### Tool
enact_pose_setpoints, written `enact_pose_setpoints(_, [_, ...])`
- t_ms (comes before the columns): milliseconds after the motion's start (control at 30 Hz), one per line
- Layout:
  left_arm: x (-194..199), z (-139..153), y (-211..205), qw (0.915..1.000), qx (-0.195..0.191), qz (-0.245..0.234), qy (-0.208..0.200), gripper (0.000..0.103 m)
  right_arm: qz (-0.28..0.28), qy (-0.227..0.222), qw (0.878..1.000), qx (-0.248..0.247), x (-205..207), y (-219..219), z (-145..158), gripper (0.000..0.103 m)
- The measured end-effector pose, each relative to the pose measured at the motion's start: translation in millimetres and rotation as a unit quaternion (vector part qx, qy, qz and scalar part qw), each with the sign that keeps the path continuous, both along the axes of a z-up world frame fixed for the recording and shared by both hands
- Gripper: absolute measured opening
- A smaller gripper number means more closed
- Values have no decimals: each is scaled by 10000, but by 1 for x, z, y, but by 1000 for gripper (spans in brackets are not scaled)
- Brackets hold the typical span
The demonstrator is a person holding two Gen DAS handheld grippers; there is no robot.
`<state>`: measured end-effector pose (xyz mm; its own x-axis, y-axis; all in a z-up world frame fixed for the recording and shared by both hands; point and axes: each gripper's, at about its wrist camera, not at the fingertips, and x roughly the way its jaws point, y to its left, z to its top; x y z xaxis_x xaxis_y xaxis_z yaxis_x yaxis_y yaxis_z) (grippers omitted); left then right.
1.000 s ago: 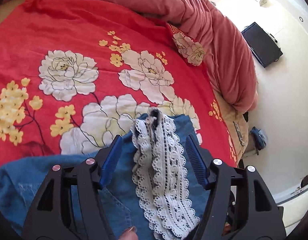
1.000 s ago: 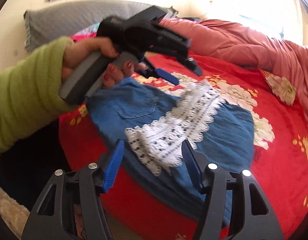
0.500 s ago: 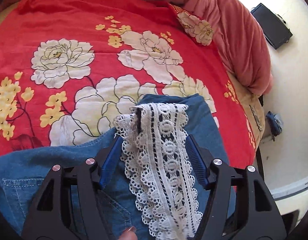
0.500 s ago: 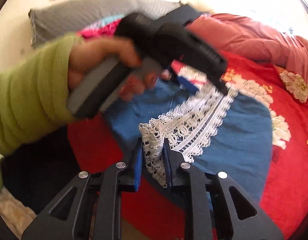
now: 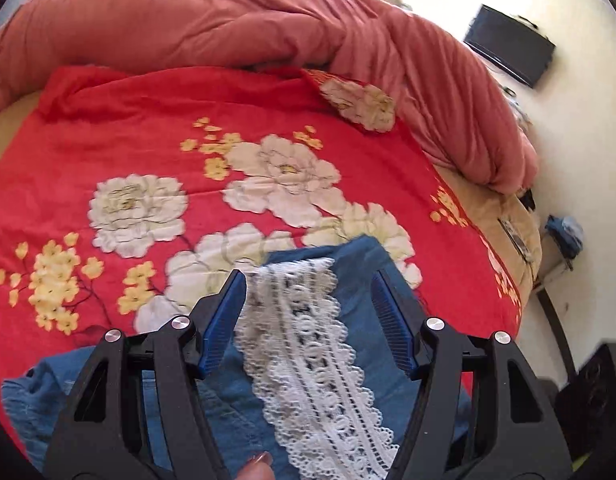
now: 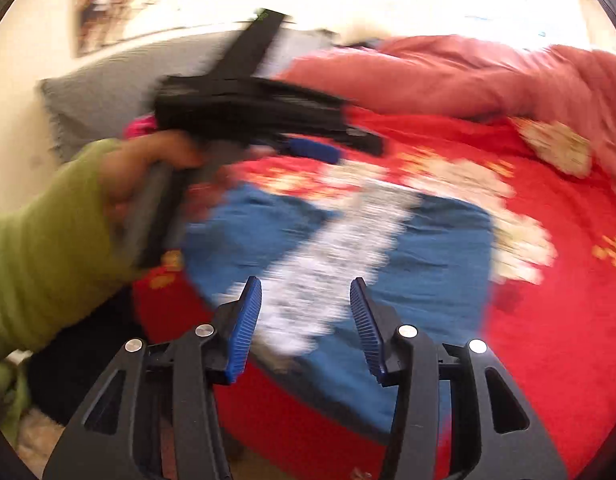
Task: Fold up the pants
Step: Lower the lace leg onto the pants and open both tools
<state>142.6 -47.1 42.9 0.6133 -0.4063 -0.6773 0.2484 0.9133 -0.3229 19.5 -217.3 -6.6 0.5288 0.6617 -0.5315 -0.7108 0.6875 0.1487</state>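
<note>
Right gripper (image 6: 305, 320): jaws spread, nothing between the pads; lace end released, where half a second ago clamped on it. Poised above the near edge of the fold, likely ready for the next grasp.
Left gripper (image 5: 308, 318): jaws apart, empty; poised over the far end of the lace strip, unchanged in opening from earlier frames, raised slightly.
Pants (image 5: 372, 344): blue denim, lying folded flat on the near part of the bed; pocket side toward the left hand (image 6: 143, 184).
Lace trim (image 5: 308, 344): white band lying diagonally across the denim, flatter than a second ago.
Bedspread (image 5: 155, 128): red, floral; serves as folding surface.
Quilt (image 5: 267, 20): pink, bunched at far edge, well apart from pants.
Right view: blurred by motion; fine detail unreadable.
</note>
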Motion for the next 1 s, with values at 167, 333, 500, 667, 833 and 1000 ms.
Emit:
enact_pose_setpoints(167, [0,-23,-33,9977,420,-515,85,56,-631,409,9969,-218,24,-23,-17,46])
enact_pose_setpoints(333, [13,-60,-36,9934,828,-449,659,57,-731,758,9929,-550,34,-16,-40,49])
enact_pose_setpoints(500, [9,-59,-38,9929,929,-434,600,57,-657,739,9937,-524,29,-15,-46,60])
enact_pose_setpoints(667, [-1,-46,-33,9952,805,-271,483,72,-589,702,9953,-321,30,-17,-44,64])
enact_pose_setpoints(833, [-14,-30,-24,9968,749,-32,275,74,-612,493,9968,-113,23,-22,-31,75])
enact_pose_setpoints(1000, [-29,-24,-18,9965,781,216,206,76,-769,261,9966,130,23,-31,-22,82])
